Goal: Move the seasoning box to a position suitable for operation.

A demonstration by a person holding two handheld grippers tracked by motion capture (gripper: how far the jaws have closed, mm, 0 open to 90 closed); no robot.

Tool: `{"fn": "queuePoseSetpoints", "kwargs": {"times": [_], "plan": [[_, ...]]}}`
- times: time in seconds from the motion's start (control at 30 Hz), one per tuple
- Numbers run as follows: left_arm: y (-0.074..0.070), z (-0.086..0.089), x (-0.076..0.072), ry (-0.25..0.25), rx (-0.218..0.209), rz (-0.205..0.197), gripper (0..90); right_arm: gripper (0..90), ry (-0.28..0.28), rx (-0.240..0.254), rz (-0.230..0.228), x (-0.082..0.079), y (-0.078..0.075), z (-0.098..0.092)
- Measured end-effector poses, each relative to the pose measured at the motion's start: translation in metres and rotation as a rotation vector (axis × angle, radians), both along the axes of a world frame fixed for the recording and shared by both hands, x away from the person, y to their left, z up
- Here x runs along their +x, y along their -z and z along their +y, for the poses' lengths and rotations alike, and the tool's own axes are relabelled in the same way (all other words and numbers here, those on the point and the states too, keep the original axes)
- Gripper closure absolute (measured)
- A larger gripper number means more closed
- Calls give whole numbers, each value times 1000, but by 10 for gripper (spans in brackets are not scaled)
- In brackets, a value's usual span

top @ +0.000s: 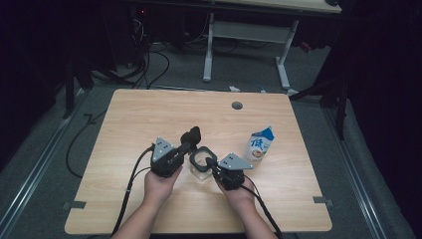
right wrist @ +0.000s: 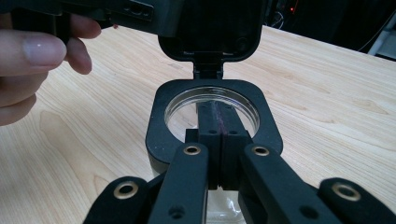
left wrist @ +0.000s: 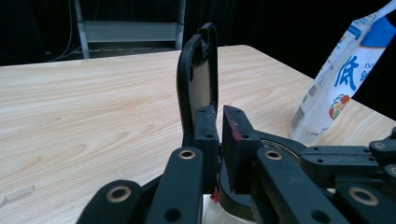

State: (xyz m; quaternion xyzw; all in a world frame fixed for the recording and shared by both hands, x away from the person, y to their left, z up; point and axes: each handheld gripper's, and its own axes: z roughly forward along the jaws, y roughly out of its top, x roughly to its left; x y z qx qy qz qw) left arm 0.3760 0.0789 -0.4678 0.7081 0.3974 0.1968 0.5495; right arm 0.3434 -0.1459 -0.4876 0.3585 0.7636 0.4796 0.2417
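Near the six o'clock edge of the light wooden table [top: 149,114], two hands came in from the bottom of the high view, each holding a black two-jaw gripper. Between them stood a clear container with a black square-rimmed top and round opening [top: 201,162], its hinged black lid [top: 191,135] swung upright toward twelve o'clock.

The left gripper [left wrist: 218,123] sat at nine o'clock of the container. In the left gripper view its jaws were drawn nearly together, with only a narrow gap, just at the base of the raised lid; whether they pinched the lid's hinge could not be told from these views.

The right gripper [right wrist: 218,140] sat at four o'clock of the container. In the right gripper view its jaws were pressed together across the near side of the black rim, one jaw reaching inside the opening and visible through the clear wall, so they appeared clamped on the rim.

A white and blue milk carton with printed characters [top: 260,143] stood upright at three o'clock of the container, near it but apart.
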Motion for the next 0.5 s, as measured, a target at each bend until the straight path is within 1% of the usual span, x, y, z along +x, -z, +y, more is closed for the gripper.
{"fn": "queuePoseSetpoints", "kwargs": {"times": [0.1,0.17,0.27,0.37,0.4,0.43,0.5], "plan": [[0,0,1,-4,-1,-1,865,900,1,8,-4,0,1,0],[1,-1,0,-7,1,-5,866,900,0,4,-6,0,1,0],[1,-1,0,-5,4,1,860,900,0,6,-4,-1,1,0],[-1,1,-5,19,3,-7,828,900,-1,5,-8,-1,1,-1],[-1,3,-8,32,4,-12,809,900,-3,4,-10,-1,1,-1],[0,6,-12,45,8,-15,770,900,-5,7,-7,-1,1,-1],[3,15,-19,56,35,-16,728,900,-3,12,4,-1,0,-2]]}}
